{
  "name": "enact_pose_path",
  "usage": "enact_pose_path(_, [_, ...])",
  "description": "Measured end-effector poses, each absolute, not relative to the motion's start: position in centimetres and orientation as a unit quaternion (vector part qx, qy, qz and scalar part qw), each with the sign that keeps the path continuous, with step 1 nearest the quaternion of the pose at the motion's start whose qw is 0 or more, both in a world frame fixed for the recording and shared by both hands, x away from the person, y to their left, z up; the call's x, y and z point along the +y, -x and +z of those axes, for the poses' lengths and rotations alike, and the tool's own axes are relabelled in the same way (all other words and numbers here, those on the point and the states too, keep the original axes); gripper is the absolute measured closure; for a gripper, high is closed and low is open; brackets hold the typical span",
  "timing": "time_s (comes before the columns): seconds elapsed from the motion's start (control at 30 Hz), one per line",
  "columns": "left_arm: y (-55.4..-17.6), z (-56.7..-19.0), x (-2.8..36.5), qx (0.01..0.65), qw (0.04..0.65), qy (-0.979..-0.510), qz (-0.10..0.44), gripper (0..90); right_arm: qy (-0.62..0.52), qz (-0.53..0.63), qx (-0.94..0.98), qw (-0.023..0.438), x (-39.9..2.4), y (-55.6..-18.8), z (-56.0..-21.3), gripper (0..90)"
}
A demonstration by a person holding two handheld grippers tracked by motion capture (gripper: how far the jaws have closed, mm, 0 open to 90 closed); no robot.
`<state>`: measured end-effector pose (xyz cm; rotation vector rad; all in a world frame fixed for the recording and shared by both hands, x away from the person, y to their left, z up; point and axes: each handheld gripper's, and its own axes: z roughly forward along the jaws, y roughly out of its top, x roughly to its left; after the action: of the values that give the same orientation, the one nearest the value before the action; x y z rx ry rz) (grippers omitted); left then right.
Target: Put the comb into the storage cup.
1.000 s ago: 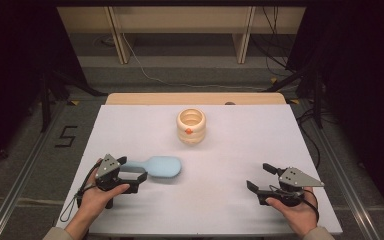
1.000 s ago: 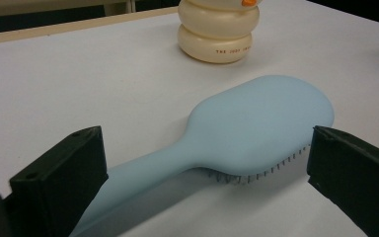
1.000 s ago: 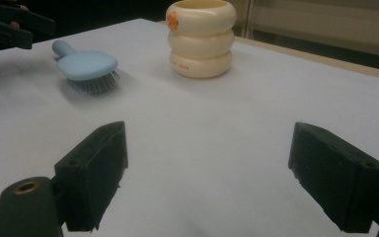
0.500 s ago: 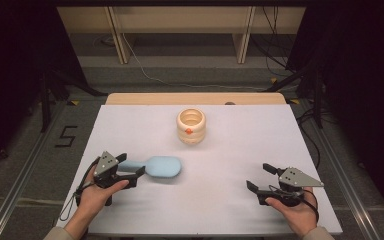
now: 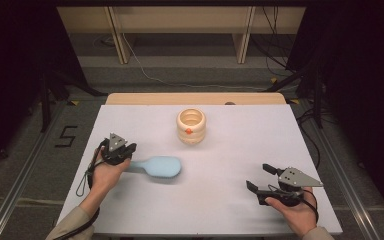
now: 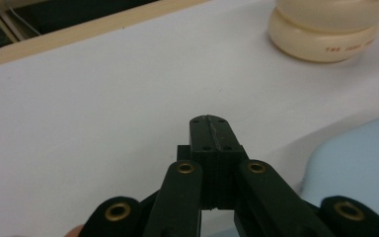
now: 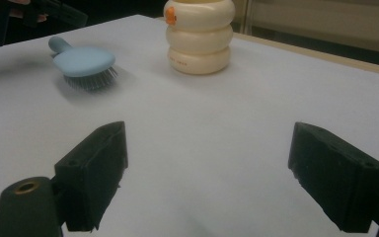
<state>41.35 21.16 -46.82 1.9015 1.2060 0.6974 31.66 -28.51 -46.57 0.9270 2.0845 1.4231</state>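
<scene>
Bare table (image 5: 230,200) between grippers; brush (image 5: 157,166), ringed pot (image 5: 191,126) obstruct left-centre.

Floor mark (image 5: 66,136) left of table: "5". Red print on cream holder (image 6: 348,48): illegible.

Setting was a lab recording bay; white table (image 5: 130,120) on metal floor rails (image 5: 20,190); trailing cables (image 5: 150,75); dark surroundings.

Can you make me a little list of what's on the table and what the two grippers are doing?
Table: white
Hairbrush: light blue, bristles down, handle toward the left gripper
Jar: cream, ringed, upright, orange mark, farther back
Left gripper: shut, nothing between its pads, beside the hairbrush
Right gripper: open, empty, apart from both things
</scene>
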Motion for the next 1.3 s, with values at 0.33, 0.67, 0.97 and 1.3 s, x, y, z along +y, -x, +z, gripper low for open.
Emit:
enact_pose_path(0.33, [-42.6,-47.5,20.8,0.488,0.333,-0.767,0.249,89.8,-0.336,0.512,0.758,0.224,-28.5,-31.6,-46.6,16.1])
enact_pose_path(0.67, [-42.8,-48.6,20.5,0.502,0.285,-0.785,0.226,89.7,-0.335,0.512,0.759,0.223,-28.5,-31.6,-46.6,16.1])
enact_pose_path(0.97, [-43.2,-48.6,20.1,0.502,0.26,-0.795,0.218,89.8,-0.335,0.512,0.759,0.222,-28.5,-31.6,-46.6,16.1])
enact_pose_path(1.3, [-42.6,-48.3,20.0,0.497,0.239,-0.806,0.214,89.8,-0.336,0.511,0.76,0.221,-28.5,-31.6,-46.6,16.1])
